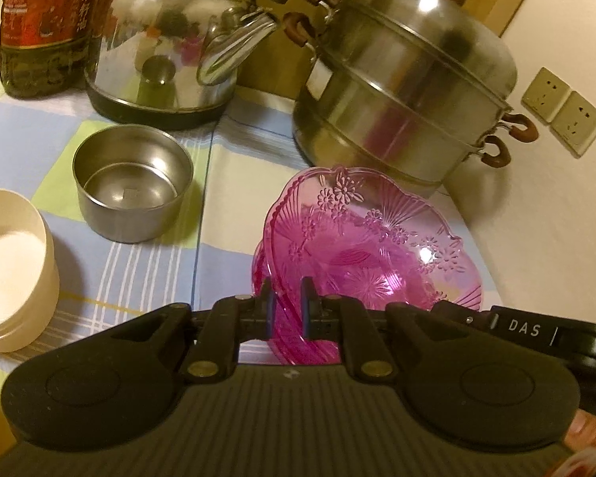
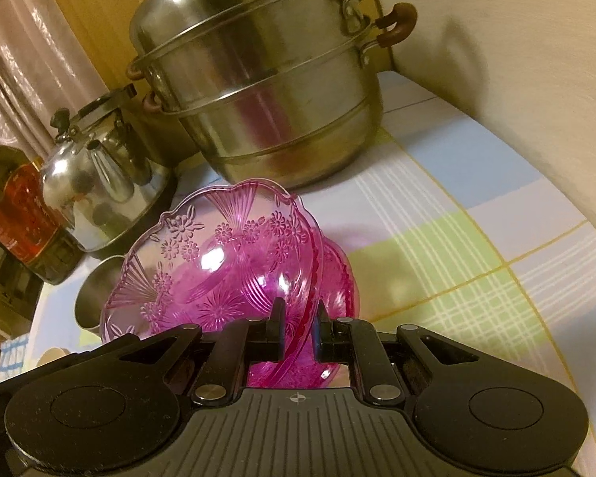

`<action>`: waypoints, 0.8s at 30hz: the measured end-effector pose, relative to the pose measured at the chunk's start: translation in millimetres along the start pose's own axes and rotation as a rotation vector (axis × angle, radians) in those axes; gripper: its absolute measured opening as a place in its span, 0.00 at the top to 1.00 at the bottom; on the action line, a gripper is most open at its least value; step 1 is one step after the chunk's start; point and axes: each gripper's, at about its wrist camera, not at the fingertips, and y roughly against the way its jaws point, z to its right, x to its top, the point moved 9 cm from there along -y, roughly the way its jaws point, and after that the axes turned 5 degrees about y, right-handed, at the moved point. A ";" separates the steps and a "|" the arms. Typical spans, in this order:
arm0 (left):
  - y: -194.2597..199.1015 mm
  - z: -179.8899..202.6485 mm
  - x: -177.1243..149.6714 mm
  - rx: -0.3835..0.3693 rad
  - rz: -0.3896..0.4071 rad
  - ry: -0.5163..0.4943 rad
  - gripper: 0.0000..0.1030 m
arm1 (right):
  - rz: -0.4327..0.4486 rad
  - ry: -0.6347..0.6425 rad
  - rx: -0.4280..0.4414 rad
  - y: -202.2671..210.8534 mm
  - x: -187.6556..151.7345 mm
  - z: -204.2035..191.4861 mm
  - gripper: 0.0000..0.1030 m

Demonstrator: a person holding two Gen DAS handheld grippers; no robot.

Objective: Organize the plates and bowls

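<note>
Currently both grippers are clamped on the rim of the pink bowl (image 1: 361, 246), one on each side. The left gripper (image 1: 288, 306) has its jaws narrowed onto the bowl's left near edge, rim running between the fingertips. The right gripper (image 2: 298, 326) does the same on the opposite edge, rim visibly pinched between its two pads. In the left wrist view, the right gripper's black body shows at the bowl's right edge.

The bowl is translucent pink plastic with embossed flowers and fan ribs. It looks like two nested shells: a second pink rim shows just outside the first in both views. It sits tilted, mouth leaning toward the cameras. Can't tell whether its base touches the cloth or is off it.

Surroundings, left wrist view:
- checked tablecloth (image 1: 147, 262) in blue, green and white under everything
- steel cup (image 1: 133, 183) left of the bowl, upright, empty, apart from it
- cream bowl stack (image 1: 12, 270) at near left, several nested
- steel kettle (image 1: 167, 43) far left, spout pointing right
- oil bottle (image 1: 39, 24) at far left, just beside the kettle
- steamer pot (image 1: 405, 83) far right, tiered, lidded, brown handles, just behind the bowl
- wall sockets (image 1: 564, 111) on the right wall

Right wrist view shows the same pot directly behind the bowl, kettle and bottle off to the left.
</note>
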 end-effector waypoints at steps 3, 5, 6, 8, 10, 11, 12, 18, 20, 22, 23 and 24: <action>-4.1 -2.9 0.1 0.003 -0.011 0.014 0.90 | -0.014 0.004 -0.005 -5.7 -1.6 -0.7 0.88; -6.2 -3.3 1.0 0.003 -0.017 0.018 0.90 | -0.021 0.000 -0.006 -8.0 -2.8 0.0 0.88; -7.5 -3.0 1.4 0.003 -0.019 0.018 0.90 | -0.023 -0.001 -0.008 -9.3 -3.0 0.5 0.88; -10.5 -2.3 1.8 0.004 -0.025 0.018 0.90 | -0.025 -0.002 -0.012 -11.9 -2.9 1.3 0.88; -14.4 -2.6 2.6 0.003 -0.033 0.025 0.90 | -0.027 -0.002 -0.017 -14.3 -2.0 2.1 0.88; -15.9 -2.4 3.1 0.001 -0.036 0.030 0.90 | -0.029 -0.004 -0.019 -15.4 -2.3 2.8 0.88; -17.2 -2.0 3.5 -0.001 -0.039 0.032 0.90 | -0.033 -0.006 -0.022 -16.8 -2.8 3.7 0.87; -21.5 -0.7 2.9 -0.003 -0.050 0.032 0.90 | -0.041 -0.009 -0.034 -22.0 -4.3 7.9 0.87; -21.9 -0.2 2.5 -0.003 -0.054 0.031 0.89 | -0.039 -0.010 -0.037 -22.9 -3.5 8.3 0.87; -22.0 0.3 2.4 -0.003 -0.056 0.027 0.89 | -0.036 -0.010 -0.041 -22.8 -3.8 9.4 0.87; -22.1 0.5 2.5 -0.002 -0.056 0.026 0.89 | -0.036 -0.011 -0.041 -22.7 -3.9 9.5 0.87; -22.3 0.7 2.9 -0.002 -0.056 0.025 0.89 | -0.034 -0.012 -0.040 -22.5 -4.0 9.6 0.87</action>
